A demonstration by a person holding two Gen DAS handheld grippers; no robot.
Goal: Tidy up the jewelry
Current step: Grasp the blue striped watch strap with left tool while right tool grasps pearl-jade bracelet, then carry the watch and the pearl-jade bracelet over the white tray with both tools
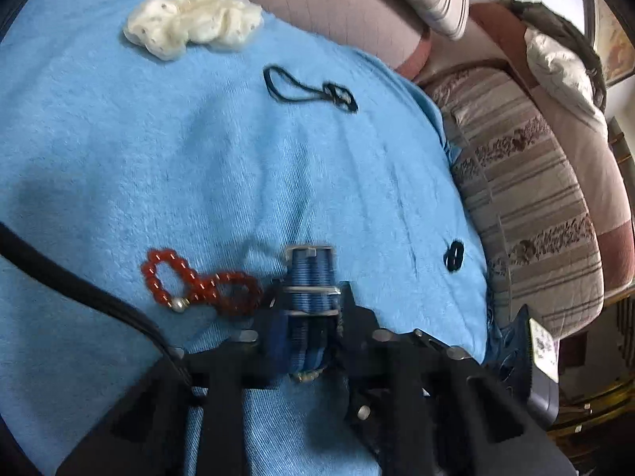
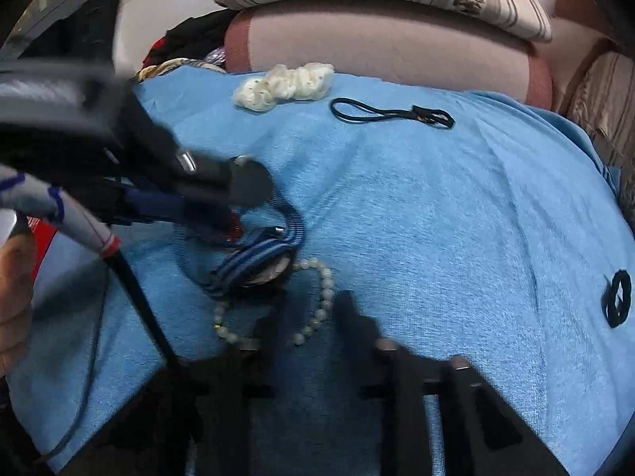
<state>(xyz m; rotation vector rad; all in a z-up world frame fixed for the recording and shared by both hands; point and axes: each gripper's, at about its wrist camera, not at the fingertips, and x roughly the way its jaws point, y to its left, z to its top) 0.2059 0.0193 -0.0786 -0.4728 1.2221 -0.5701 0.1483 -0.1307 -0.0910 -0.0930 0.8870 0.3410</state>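
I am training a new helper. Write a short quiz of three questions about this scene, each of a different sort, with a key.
1. True or false: the white scrunchie lies on the blue towel.
2. What sits between the fingers of the left gripper? A red bead bracelet; B blue-striped watch; C black hair tie.
3. Fill in: part of the pale bead bracelet lies between the fingers of the ___ gripper.

Key: 1 true; 2 B; 3 right, the right gripper.
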